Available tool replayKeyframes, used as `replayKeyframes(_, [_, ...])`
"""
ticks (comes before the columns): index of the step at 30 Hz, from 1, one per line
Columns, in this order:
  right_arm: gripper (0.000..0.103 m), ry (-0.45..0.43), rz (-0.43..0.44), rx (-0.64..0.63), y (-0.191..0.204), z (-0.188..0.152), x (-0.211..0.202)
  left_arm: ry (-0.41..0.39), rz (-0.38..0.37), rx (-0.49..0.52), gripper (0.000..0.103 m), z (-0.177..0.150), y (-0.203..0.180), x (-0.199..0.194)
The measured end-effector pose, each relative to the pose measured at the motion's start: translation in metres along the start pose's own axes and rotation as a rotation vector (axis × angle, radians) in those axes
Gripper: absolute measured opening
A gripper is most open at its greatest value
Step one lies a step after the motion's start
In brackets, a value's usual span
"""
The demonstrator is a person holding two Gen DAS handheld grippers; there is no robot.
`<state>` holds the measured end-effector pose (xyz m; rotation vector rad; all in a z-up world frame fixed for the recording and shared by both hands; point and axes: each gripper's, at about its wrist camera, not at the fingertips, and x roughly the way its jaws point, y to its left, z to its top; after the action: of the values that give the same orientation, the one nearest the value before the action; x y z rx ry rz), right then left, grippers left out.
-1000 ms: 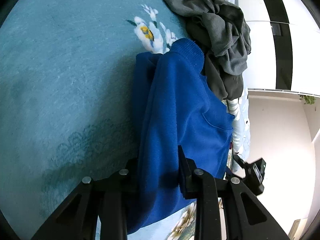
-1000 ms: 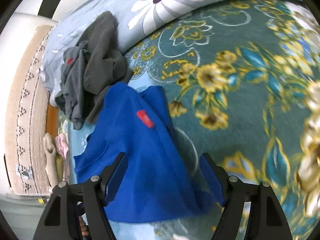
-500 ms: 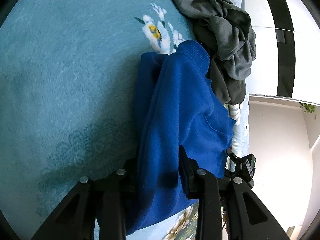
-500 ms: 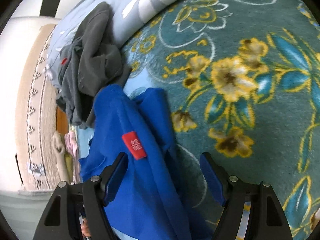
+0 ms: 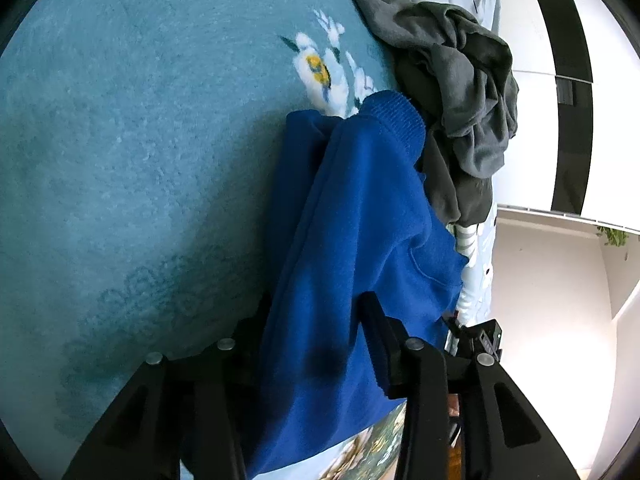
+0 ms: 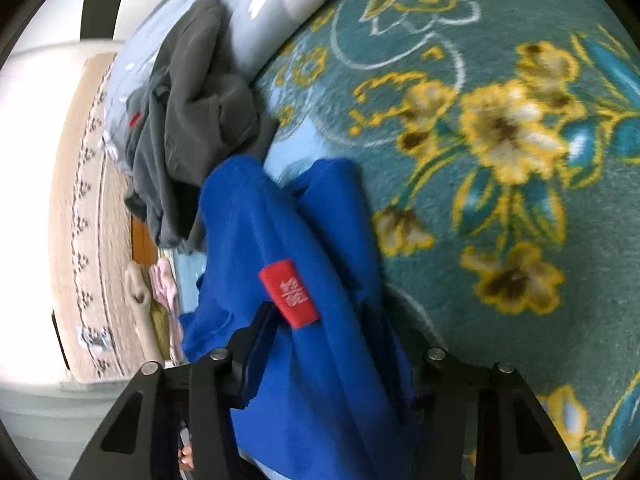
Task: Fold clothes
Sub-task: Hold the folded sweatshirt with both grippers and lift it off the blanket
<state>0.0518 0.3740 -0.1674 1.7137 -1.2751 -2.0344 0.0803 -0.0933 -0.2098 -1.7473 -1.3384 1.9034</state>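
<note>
My left claw [image 5: 316, 336] clamps blue sweater [image 5: 360, 216]; right claw [image 6: 320, 344] grips it too, beside red tag [image 6: 289, 293]. Sweater hangs bunched over floral blanket [image 6: 520, 200] on bed, touching grey clothes [image 5: 460, 92] near bed edge.

The right claw [image 6: 324, 344] grips the blue sweater [image 6: 304, 248] beside a grey garment [image 6: 192, 120].
</note>
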Motion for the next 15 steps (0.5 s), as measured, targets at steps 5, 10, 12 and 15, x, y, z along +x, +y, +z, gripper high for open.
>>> replayKeyframes(5, [0.039,-0.004,-0.047,0.028,0.005,-0.001,0.001,-0.015,0.022,0.022,0.041,-0.001,-0.005,0.003])
replayKeyframes(10, [0.026,-0.046,-0.125,0.021,0.023,-0.006,-0.003,-0.018,0.056,0.014,0.032,-0.002,-0.009,0.005])
replayKeyframes(12, [0.024,-0.061,-0.142,0.028,0.030,-0.008,-0.006,-0.017,0.084,0.038,0.028,-0.002,-0.015,0.004])
replayKeyframes(15, [0.022,-0.081,-0.149,0.032,0.038,-0.009,-0.014,-0.017,0.112,0.095,0.021,-0.002,-0.031,-0.002])
